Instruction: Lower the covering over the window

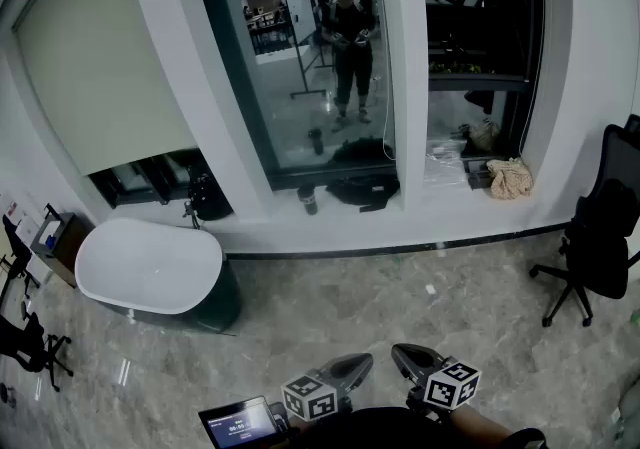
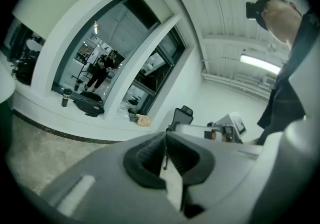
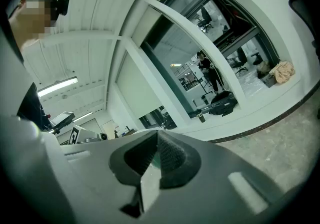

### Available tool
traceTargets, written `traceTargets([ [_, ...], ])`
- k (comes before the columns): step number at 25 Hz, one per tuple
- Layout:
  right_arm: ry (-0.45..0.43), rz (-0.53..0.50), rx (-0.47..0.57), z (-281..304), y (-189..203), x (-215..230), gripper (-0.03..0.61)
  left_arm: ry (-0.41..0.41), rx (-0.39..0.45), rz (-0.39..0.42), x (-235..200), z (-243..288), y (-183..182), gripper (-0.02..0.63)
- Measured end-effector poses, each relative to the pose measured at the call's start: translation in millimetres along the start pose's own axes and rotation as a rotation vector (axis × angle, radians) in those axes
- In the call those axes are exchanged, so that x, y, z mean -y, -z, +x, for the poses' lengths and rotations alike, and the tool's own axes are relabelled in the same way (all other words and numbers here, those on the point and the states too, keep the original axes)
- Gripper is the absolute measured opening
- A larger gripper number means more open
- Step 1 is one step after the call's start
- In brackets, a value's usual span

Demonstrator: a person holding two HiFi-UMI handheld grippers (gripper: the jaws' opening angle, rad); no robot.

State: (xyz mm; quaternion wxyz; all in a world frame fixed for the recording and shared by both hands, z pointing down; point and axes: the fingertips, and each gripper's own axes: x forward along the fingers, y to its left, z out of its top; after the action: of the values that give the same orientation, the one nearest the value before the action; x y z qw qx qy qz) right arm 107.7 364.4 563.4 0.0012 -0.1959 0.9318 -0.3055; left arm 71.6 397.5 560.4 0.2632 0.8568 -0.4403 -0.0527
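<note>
Left claw: I'm holding it shut on nothing, well back from the white oval table.
Right claw: likewise shut and empty; I'm judging there's nothing to reach for yet.
Roller blind: hanging partway down the window behind that table.

Marble floor w/ white tub, office chair, dark window.

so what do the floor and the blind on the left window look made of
Floor: polished stone or stone-look tile, judging by grey veining and a soft sheen. Blind: likely matte fabric or vinyl roller shade; it hangs flat, pale beige, without glare, but no weave shows.
</note>
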Motion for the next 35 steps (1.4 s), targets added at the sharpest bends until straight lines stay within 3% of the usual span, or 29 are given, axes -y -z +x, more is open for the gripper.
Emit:
traceTargets([
  [16, -0.017, 0.015, 0.000, -7.8, -4.5, 8.7, 0.006, -0.025, 0.032, -0.031, -4.9, 5.4, -2.5, 0.002],
  [19, -0.003, 0.009, 0.010, -12.4, -10.4, 13.3, 0.006, -0.039, 0.006, -0.037, 0.4, 9.7, -10.2, 0.002],
  [23, 0.037, 0.041, 0.040, -17.8, -14.3, 28.4, 0.008, 0.013, -0.044, -0.016, 2.5, 27.1, 0.5, 0.002],
  [29, 0.072, 0.074, 0.072, 9.3, -30.2, 54.4, 0.008, 0.037, -0.080, -0.026, -32.8, 47.1, -11.3, 0.002],
  [35, 0.134, 0.075, 0.088, 75.5, -60.7, 99.1, 0.008, 0.077, -0.107, -0.026, -103.6, 82.4, -50.3, 0.002],
])
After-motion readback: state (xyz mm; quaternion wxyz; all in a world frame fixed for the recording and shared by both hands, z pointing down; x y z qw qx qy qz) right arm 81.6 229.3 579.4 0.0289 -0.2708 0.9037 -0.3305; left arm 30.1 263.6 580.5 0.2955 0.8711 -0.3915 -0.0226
